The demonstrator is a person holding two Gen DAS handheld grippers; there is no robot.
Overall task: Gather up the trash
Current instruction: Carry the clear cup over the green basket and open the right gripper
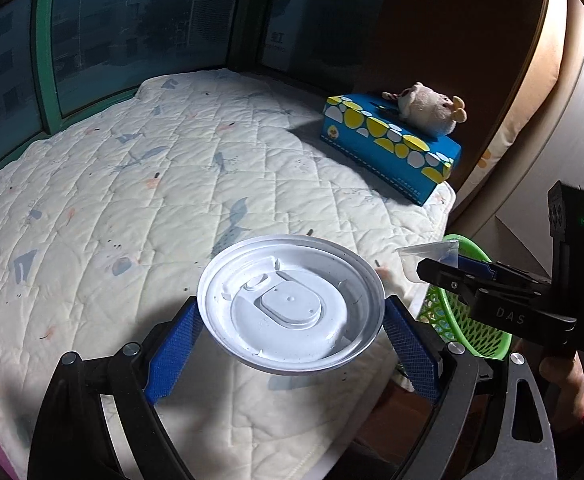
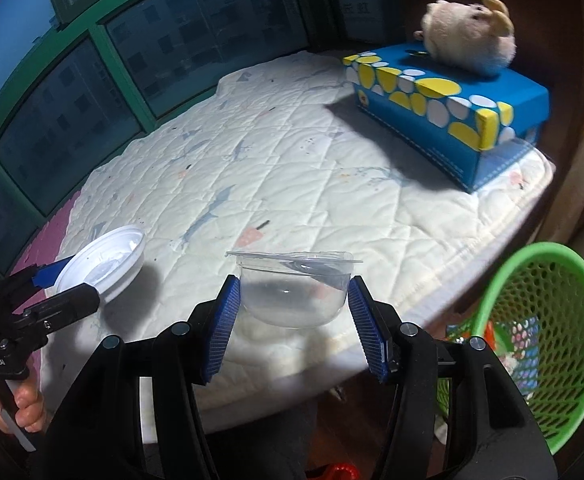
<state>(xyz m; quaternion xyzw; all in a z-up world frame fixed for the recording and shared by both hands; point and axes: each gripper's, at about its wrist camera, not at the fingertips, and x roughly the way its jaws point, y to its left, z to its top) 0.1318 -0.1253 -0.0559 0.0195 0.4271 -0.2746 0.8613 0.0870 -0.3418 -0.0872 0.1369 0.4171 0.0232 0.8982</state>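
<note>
Right gripper (image 2: 292,312) has a clear plastic cup (image 2: 294,290) pinched between its blue pads, held over the quilted mat (image 2: 292,168). Off to the left, the left gripper (image 2: 68,284) grips a white lid (image 2: 104,262), and the green mesh basket (image 2: 572,320) sits low at right, beside the mat's edge

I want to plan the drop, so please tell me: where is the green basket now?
The green basket is at the lower right of the right wrist view, on the floor beside the quilted mat's edge, below the blue tissue box and right of the right gripper.
</note>
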